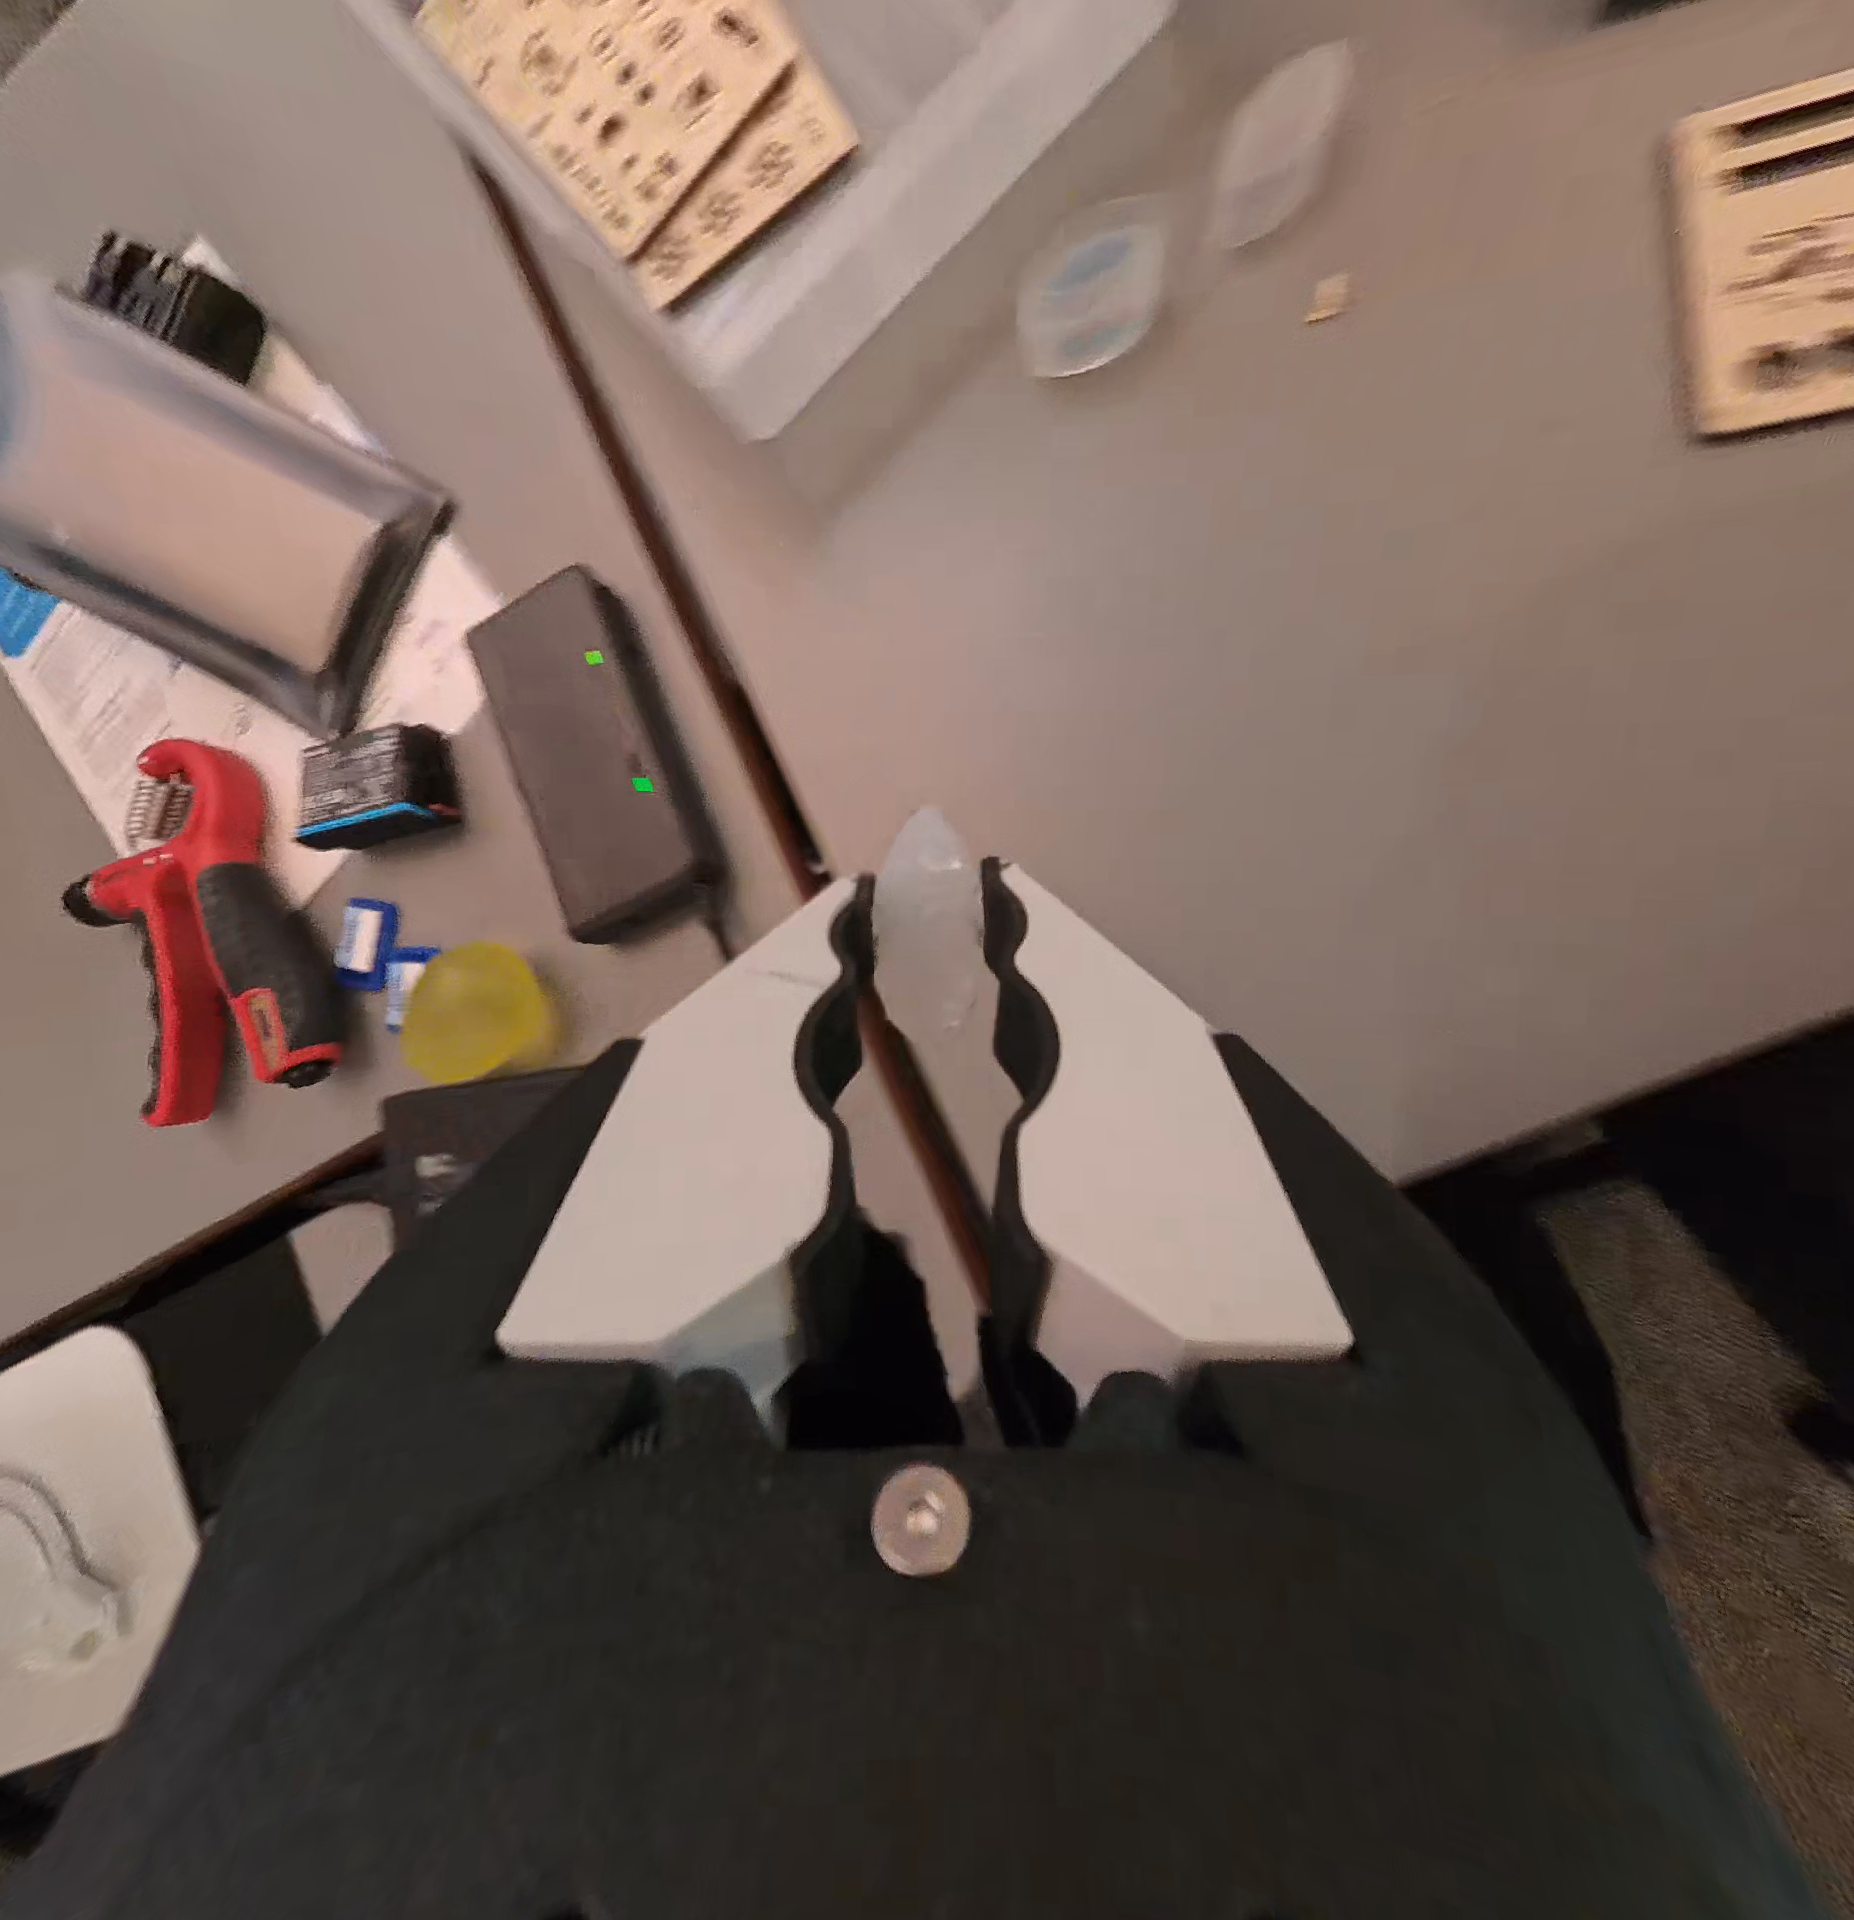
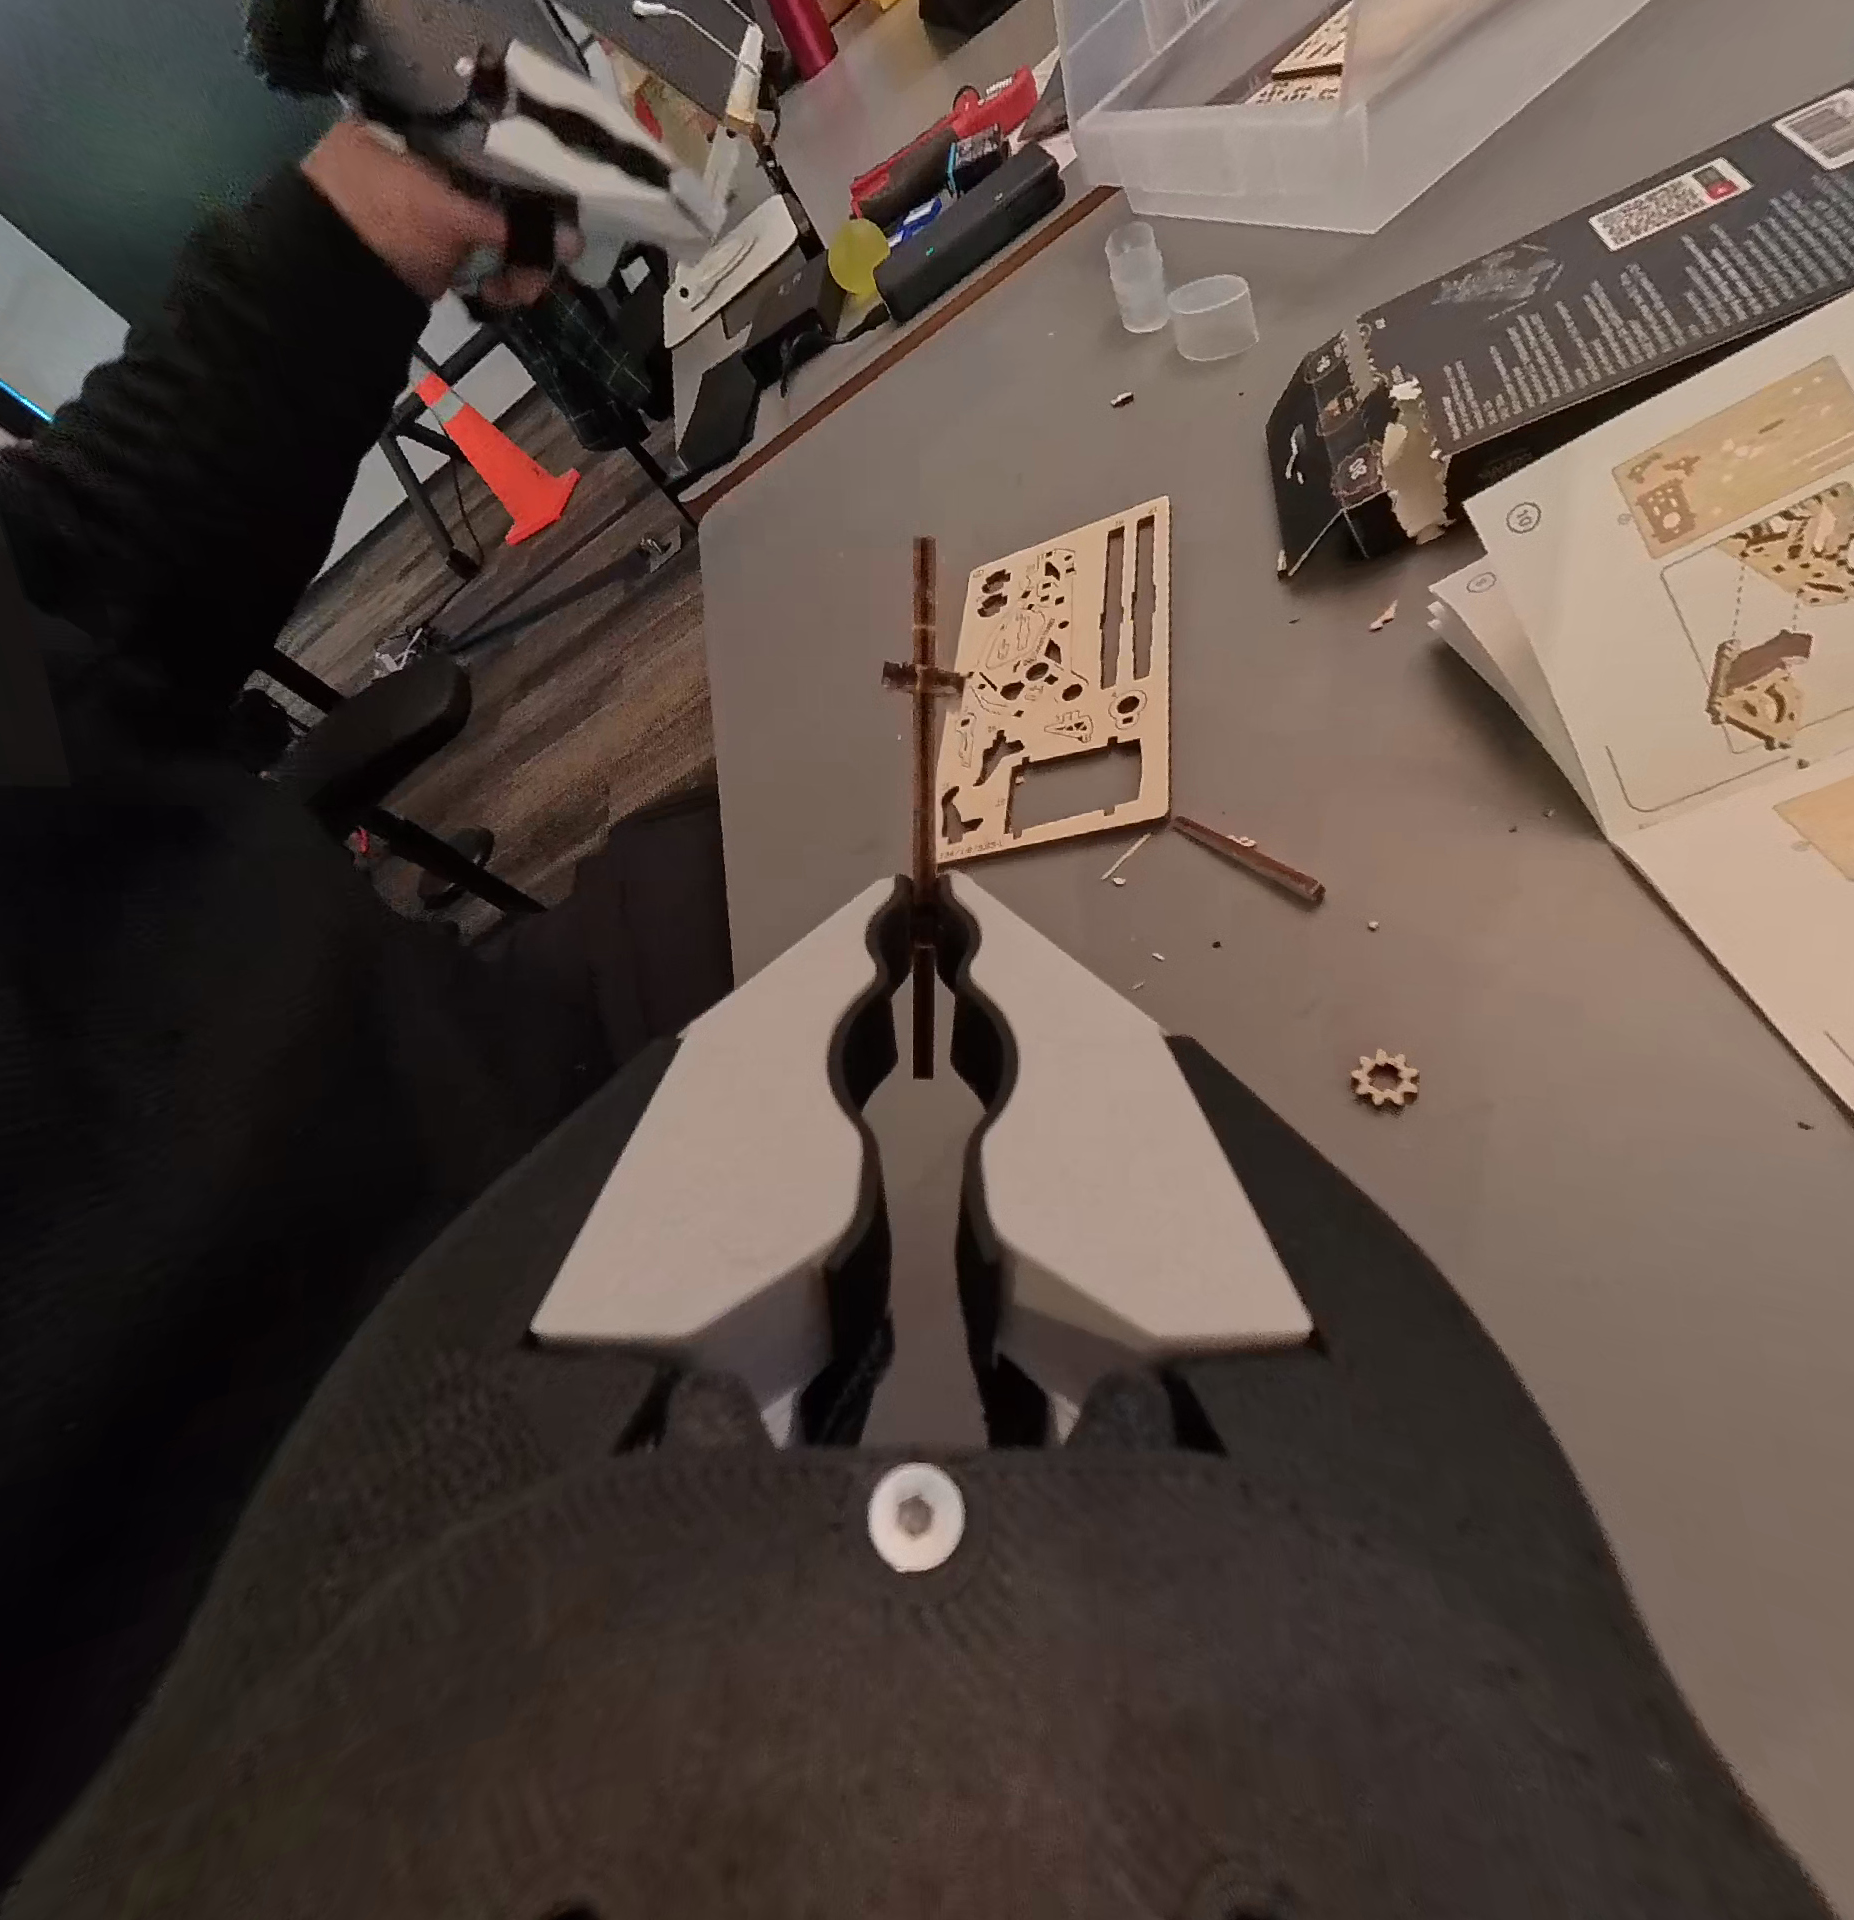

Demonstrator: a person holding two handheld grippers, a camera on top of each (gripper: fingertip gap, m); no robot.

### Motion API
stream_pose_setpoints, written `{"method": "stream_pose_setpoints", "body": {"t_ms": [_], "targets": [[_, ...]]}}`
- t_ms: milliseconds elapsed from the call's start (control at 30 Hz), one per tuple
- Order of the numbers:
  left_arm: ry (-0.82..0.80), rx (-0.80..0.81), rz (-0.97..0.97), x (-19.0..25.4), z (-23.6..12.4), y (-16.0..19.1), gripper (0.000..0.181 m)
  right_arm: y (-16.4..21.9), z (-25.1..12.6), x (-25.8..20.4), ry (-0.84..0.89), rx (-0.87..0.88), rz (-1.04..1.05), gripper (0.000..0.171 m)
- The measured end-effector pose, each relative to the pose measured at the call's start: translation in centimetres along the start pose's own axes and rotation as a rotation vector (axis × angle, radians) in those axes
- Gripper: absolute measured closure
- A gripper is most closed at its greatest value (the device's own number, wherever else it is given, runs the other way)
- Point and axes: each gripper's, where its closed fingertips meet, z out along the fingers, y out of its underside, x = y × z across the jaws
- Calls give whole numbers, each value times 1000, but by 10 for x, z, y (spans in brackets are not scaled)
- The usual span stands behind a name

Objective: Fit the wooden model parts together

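Observation:
In the right wrist view, my right gripper (image 2: 923, 885) is shut on a thin wooden part (image 2: 923, 748). I see the part edge-on, dark-edged, with a small cross piece partway up. It sticks out ahead over the grey table (image 2: 1318, 1299). A punched-out wooden sheet (image 2: 1058, 675) lies flat just beyond it. A small wooden gear (image 2: 1382, 1081) and a dark wooden strip (image 2: 1250, 860) lie to the right. In the left wrist view, my left gripper (image 1: 928, 883) is shut on a translucent white piece (image 1: 928, 956), held above the table. The left gripper (image 2: 590, 156) also shows blurred at the upper left of the right wrist view, held in a hand.
A clear plastic box (image 1: 881, 260) holds wooden sheets (image 1: 642, 125). Another wooden sheet (image 1: 1785, 281) and clear plastic cups (image 1: 1094, 286) lie on the table. An instruction booklet (image 2: 1681, 675) and a torn black carton (image 2: 1525, 364) are at the right. The neighbouring desk holds a red hand grip (image 1: 206, 925) and a black charger (image 1: 590, 748). There is about 50 cm between the tips of the two grippers. The small wooden gear (image 2: 1382, 1081) lies some 12 cm from my right tips, 50 cm from my left tips.

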Motion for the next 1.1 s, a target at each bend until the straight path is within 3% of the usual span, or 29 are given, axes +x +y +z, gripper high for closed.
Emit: {"method": "stream_pose_setpoints", "body": {"t_ms": [67,200,433,600,767,800,867,933,1000,1100], "targets": [[46,18,3,47,-16,6,162,0,0,-4,-4,4,-9,170],[116,-54,30,129,-31,59,162,6,-4,-14,-10,19,-9,170],[216,-81,-112,203,-37,155,162,29,-4,-44,20,15,-13,170],[386,-172,-164,260,-13,226,162,30,-6,-53,74,11,-42,170],[317,-313,-169,280,22,297,157,33,-10,-54,98,12,-44,170],[349,-308,-197,288,27,301,138,35,-11,-53,99,13,-41,170],[364,-308,-204,295,37,308,119,36,-14,-50,100,13,-36,170],[394,-311,-197,299,35,312,115,35,-18,-47,99,19,-34,170],[298,-300,-214,278,32,305,112,34,-20,-45,93,27,-30,170],[135,-153,-223,224,16,252,120,34,-22,-43,85,31,-28,170]]}}
